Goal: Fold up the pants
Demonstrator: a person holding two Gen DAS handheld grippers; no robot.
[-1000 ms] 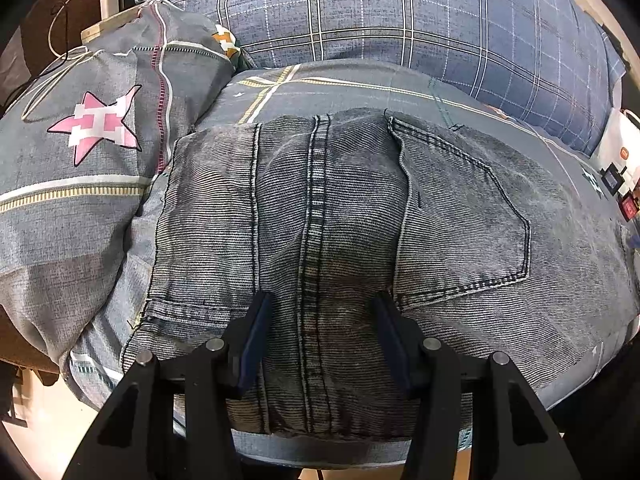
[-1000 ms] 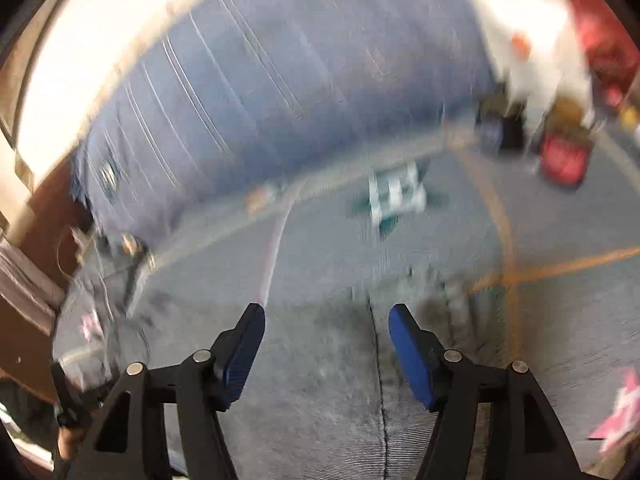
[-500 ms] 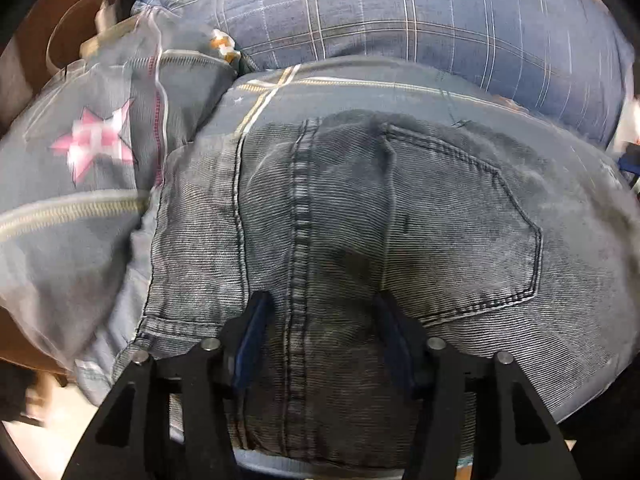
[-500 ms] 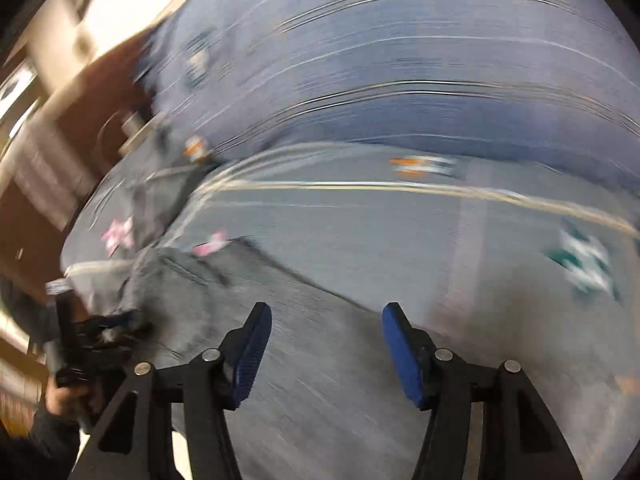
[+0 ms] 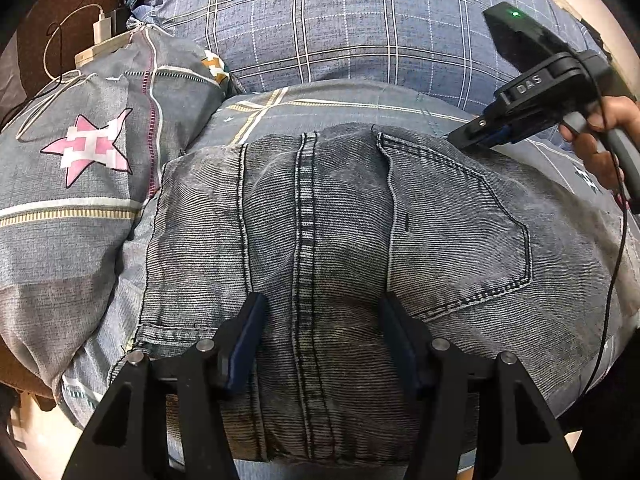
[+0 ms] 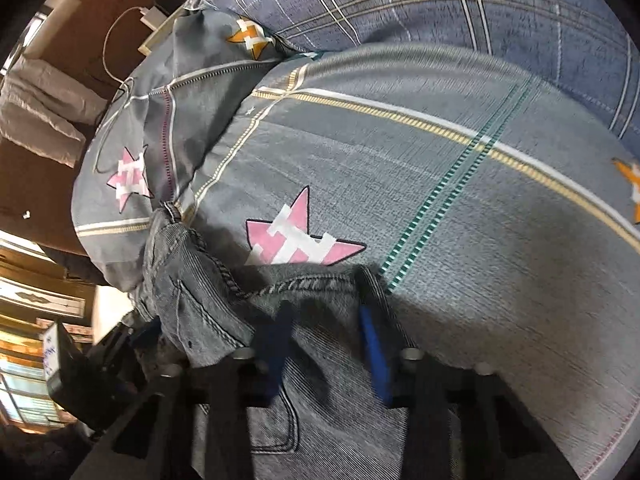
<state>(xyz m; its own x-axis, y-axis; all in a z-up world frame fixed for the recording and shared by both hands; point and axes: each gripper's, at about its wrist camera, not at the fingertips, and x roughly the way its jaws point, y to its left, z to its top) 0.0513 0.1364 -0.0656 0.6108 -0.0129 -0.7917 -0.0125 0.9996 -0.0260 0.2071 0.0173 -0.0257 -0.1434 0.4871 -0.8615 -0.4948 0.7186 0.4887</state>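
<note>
Grey-blue jeans point(image 5: 340, 232) lie folded on the bed, back pocket point(image 5: 460, 232) up. My left gripper point(image 5: 320, 336) is open, its blue pads straddling the centre seam at the near edge, resting on the cloth. My right gripper point(image 6: 326, 340) is open too, its fingers point(image 6: 374, 344) over the jeans' point(image 6: 304, 344) far waistband edge. It also shows in the left wrist view point(image 5: 532, 92), held by a hand at the jeans' far right corner.
The bed sheet point(image 6: 460, 200) is grey with pink stars. A matching pillow point(image 5: 80, 168) lies left and a blue plaid pillow point(image 5: 360, 24) behind. A charger and cable point(image 5: 100, 28) sit at the far left. The bed edge runs near the bottom.
My right gripper swung fast across the bed and came down at the jeans' far edge, now visible in the left wrist view. My left gripper stayed over the seam.
</note>
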